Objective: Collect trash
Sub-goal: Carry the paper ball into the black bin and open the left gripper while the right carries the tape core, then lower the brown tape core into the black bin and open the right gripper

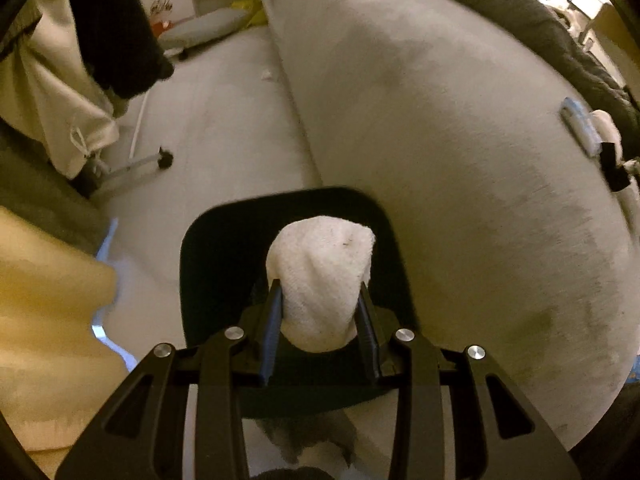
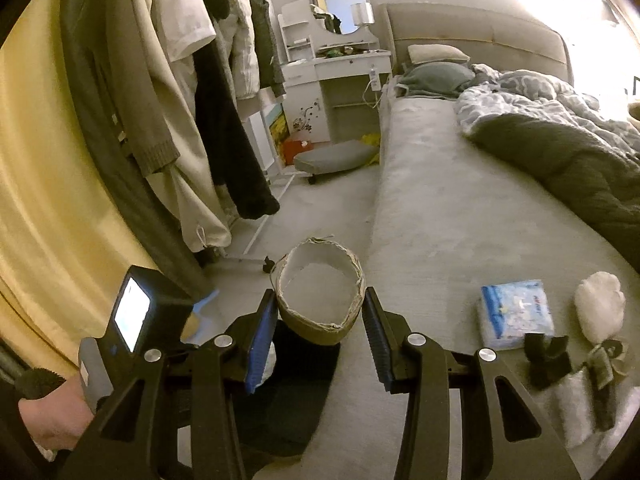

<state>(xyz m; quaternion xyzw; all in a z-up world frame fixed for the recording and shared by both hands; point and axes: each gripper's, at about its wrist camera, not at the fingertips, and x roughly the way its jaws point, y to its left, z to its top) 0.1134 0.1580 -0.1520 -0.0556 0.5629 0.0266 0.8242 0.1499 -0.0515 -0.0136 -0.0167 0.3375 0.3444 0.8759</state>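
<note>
Left gripper (image 1: 320,292) clamped on white wad (image 1: 320,280), held above black bin (image 1: 224,240) on the floor; not yet dropped. Right gripper (image 2: 320,312) gripping cardboard ring (image 2: 318,288) near bin. Left on bed (image 2: 440,208): tissue packet (image 2: 516,312), white ball (image 2: 600,304), dark scraps (image 2: 548,356). Judged partway.

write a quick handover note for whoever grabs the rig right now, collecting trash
Left gripper: shut on a white tissue wad, held over the black bin on the floor.
Right gripper: shut on an empty tape roll, above the same bin.
Done: both pieces picked up, neither dropped yet.
Left on the bed: another white wad, a blue tissue pack and dark scraps. Whether the pack is trash is unclear.
</note>
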